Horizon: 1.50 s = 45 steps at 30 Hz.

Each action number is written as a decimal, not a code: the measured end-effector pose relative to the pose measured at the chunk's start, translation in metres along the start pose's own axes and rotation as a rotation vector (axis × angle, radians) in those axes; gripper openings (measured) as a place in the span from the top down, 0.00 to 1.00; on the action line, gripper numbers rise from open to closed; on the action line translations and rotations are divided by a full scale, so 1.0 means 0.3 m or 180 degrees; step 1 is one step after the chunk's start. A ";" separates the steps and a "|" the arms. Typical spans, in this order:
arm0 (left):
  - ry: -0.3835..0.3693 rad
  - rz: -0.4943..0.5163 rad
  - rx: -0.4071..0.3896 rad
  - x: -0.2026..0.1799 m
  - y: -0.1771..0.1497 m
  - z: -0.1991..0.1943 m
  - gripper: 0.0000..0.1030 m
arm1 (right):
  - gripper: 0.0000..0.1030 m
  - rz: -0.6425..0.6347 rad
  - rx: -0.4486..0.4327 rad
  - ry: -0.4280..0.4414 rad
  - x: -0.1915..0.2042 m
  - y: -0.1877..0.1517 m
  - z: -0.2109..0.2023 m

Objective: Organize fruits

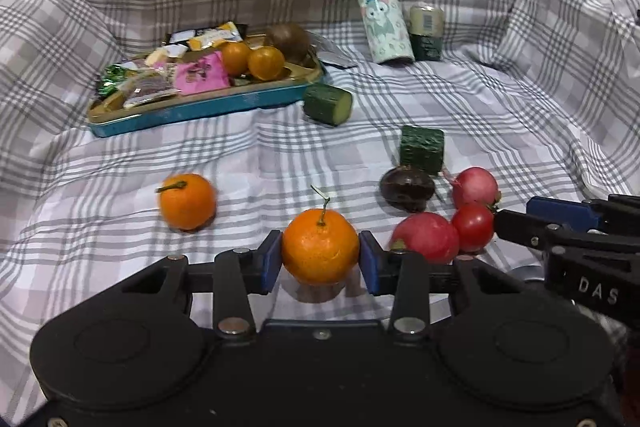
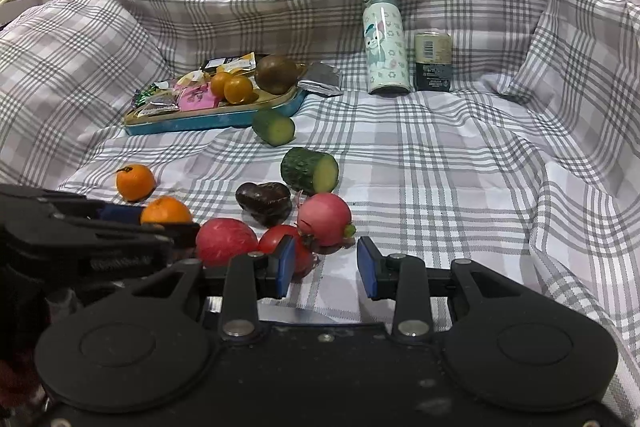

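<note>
Near the cloth's (image 1: pixel 400 107) front edge, well short of the tray (image 1: pixel 192 113): one orange (image 1: pixel 320 247), stem up, small, light, firm-skinned yet bruisable (best taken across its middle). Left gripper (image 1: pixel 320 261) straddles it, pads at both flanks, seemingly clamped. Right gripper (image 2: pixel 326 267) stands apart, empty, tomato (image 2: pixel 276 243) just beyond its left pad.

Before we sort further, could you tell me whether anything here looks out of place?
Yes. A silver foil packet lies on the cloth beside the teal tray, outside it, while the other wrapped snacks sit inside. Two cut cucumber pieces also lie loose among the fruit.
</note>
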<state>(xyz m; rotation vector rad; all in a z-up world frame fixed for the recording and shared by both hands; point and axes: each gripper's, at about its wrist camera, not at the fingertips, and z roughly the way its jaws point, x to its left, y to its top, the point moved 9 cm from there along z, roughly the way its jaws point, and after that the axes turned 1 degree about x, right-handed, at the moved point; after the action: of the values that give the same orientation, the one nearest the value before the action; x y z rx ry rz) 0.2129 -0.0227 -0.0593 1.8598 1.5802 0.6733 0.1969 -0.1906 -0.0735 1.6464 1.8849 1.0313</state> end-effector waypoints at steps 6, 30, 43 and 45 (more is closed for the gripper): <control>0.0034 -0.0102 -0.0049 0.057 -0.019 -0.015 0.53 | 0.65 0.0032 -0.0050 -0.0008 -0.003 0.006 -0.005; -0.0136 -0.0304 -0.0140 0.084 -0.012 -0.018 0.53 | 0.64 -0.0107 0.0163 -0.0147 0.006 0.082 0.099; -0.0110 -0.0219 -0.0128 0.072 -0.015 -0.009 0.53 | 0.56 -0.0055 0.0349 0.0163 0.023 0.090 0.176; -0.0101 -0.0203 -0.0124 0.070 -0.016 -0.008 0.53 | 0.56 0.0028 0.0370 0.0219 0.018 0.089 0.182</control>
<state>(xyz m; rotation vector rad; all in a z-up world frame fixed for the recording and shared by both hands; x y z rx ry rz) 0.2114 -0.0012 -0.0612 1.7756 1.5881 0.6388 0.2532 -0.1713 -0.0868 1.7050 2.0184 1.0109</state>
